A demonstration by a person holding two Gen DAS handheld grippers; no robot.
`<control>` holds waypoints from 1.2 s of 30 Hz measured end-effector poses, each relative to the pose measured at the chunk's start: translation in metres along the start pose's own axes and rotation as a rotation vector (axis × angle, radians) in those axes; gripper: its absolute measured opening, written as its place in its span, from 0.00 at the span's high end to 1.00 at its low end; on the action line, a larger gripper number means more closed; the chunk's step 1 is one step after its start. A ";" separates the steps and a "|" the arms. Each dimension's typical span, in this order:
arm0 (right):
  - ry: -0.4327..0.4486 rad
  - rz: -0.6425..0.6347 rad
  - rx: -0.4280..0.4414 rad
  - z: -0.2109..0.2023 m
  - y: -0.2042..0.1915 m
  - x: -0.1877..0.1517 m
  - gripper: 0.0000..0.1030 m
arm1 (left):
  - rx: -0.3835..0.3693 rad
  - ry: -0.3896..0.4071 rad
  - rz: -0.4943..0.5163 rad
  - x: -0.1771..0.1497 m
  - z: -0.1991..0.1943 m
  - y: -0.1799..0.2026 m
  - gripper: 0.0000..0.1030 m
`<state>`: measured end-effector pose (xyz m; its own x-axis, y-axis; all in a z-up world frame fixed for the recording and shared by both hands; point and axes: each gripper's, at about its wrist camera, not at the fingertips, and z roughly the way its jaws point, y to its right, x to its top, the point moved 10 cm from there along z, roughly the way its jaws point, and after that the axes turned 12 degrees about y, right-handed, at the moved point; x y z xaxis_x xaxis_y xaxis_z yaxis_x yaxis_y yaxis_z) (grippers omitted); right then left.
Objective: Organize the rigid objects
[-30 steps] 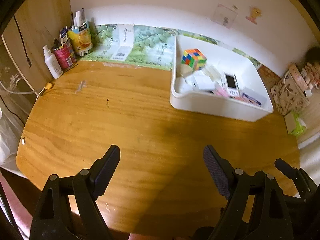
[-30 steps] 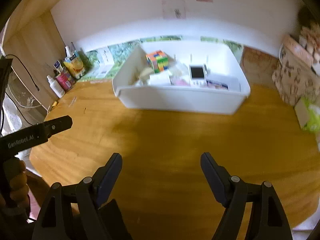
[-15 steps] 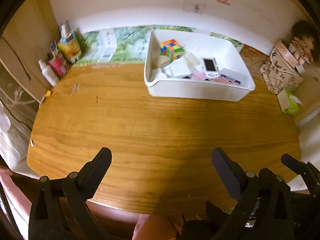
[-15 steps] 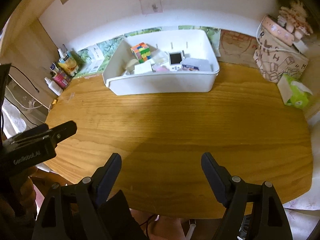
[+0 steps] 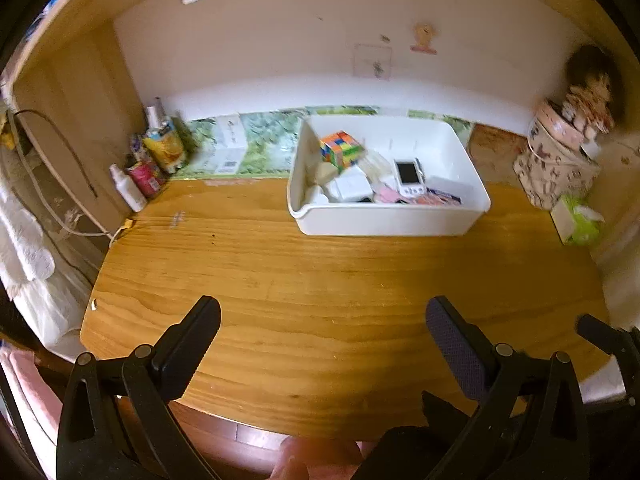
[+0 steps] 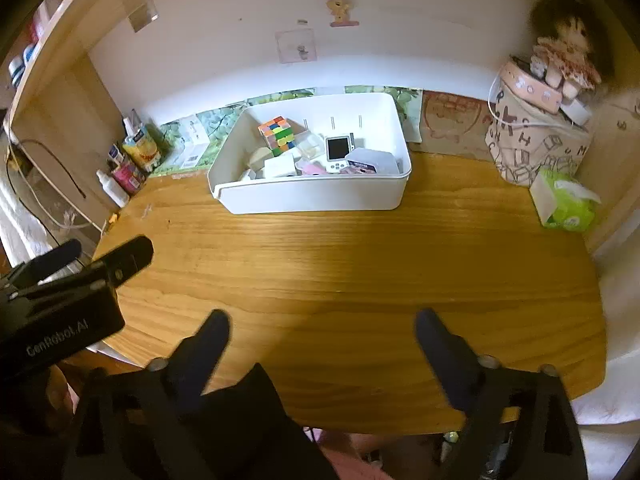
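A white bin [image 5: 380,222] [image 6: 312,200] stands at the back of the wooden table [image 5: 320,280] [image 6: 360,272]. In it lie a coloured puzzle cube [image 5: 341,150] [image 6: 277,133], a small white device with a screen [image 5: 408,176] [image 6: 338,152] and several white and pink boxes. My left gripper [image 5: 322,308] hangs high over the near table edge, its jaws opening wide, with nothing between them. My right gripper [image 6: 322,319] hangs likewise, jaws opening on nothing. The left gripper [image 6: 108,252] also shows at the left of the right wrist view. Both are well apart from the bin.
Bottles and cans [image 5: 152,160] [image 6: 128,160] crowd the back left corner. At the back right are a patterned bag [image 6: 536,136] with a doll [image 6: 564,52] on top and a green tissue pack [image 6: 566,204]. A person's knee shows below the table edge.
Both grippers have risen and drawn back from the bin toward the near table edge, so more of the table shows. Both pairs of jaws have spread wider.
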<state>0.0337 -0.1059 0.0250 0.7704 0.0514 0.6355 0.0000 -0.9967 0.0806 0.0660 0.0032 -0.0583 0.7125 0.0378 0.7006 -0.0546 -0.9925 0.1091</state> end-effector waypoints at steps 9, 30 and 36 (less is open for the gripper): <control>0.047 0.004 -0.019 0.000 0.013 0.012 0.00 | 0.040 0.068 0.010 0.012 0.007 0.007 0.01; 0.012 0.020 -0.009 0.034 0.008 0.024 0.00 | -0.012 0.118 0.025 0.034 0.026 0.018 0.01; -0.017 0.012 0.002 0.040 0.002 0.018 0.00 | -0.046 0.094 0.017 0.029 0.030 0.021 0.01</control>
<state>0.0724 -0.1097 0.0059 0.7810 0.0381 0.6234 -0.0083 -0.9974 0.0713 0.1066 -0.0196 -0.0571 0.6428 0.0339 0.7653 -0.1000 -0.9868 0.1277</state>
